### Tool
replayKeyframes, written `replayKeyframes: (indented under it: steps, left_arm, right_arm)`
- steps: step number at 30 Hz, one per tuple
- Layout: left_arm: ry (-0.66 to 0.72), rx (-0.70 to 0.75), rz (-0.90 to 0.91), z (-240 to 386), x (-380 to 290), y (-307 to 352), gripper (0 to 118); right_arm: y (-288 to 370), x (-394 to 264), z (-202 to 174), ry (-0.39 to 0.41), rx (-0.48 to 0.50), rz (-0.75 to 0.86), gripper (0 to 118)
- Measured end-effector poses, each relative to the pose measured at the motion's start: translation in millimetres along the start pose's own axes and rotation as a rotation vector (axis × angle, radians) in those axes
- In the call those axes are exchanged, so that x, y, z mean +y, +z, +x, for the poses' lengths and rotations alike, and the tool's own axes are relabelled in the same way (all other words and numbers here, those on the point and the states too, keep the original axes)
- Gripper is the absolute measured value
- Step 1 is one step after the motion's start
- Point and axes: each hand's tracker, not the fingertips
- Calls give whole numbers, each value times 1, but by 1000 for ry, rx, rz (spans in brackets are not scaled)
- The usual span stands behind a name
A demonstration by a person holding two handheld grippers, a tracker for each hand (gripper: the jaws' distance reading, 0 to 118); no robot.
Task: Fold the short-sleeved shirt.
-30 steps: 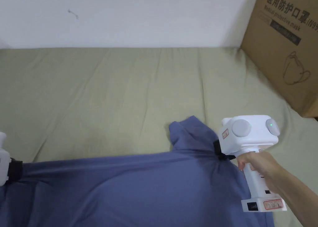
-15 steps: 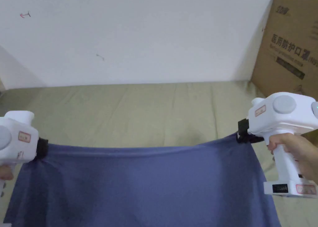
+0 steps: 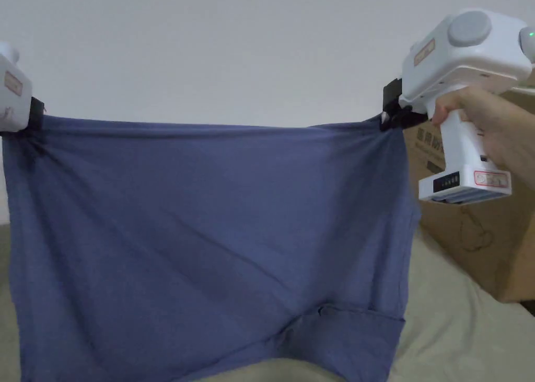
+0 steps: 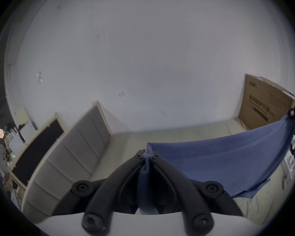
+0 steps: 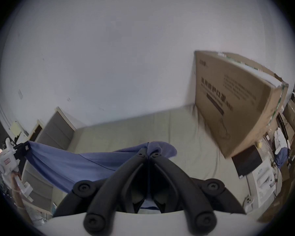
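Both sets of jaws are clamped tight on the blue shirt (image 3: 209, 231): left gripper (image 4: 147, 155) on its left corner, right gripper (image 5: 148, 152) on the right, probably the hem.

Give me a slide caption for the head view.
Both grippers, left and right, hold the blue shirt stretched above the bed.

Ahead of both grippers, open space extends to the wall (image 3: 235, 48). A cardboard box (image 3: 470, 231) stands just beside the right gripper (image 3: 391, 117), blocking outward travel.
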Motion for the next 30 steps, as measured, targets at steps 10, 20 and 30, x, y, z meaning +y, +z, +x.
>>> replayKeyframes:
  steps: [10, 20, 30]
  left_arm:
    - [37, 44, 192, -19, 106, 37, 0]
    - [22, 56, 118, -13, 53, -22, 0]
    - [-1, 52, -245, 52, -160, -168, 0]
  right_arm:
    - [67, 98, -25, -68, 41, 172, 0]
    - [32, 59, -36, 12, -21, 73, 0]
    - [-167, -89, 6, -22, -96, -258, 0]
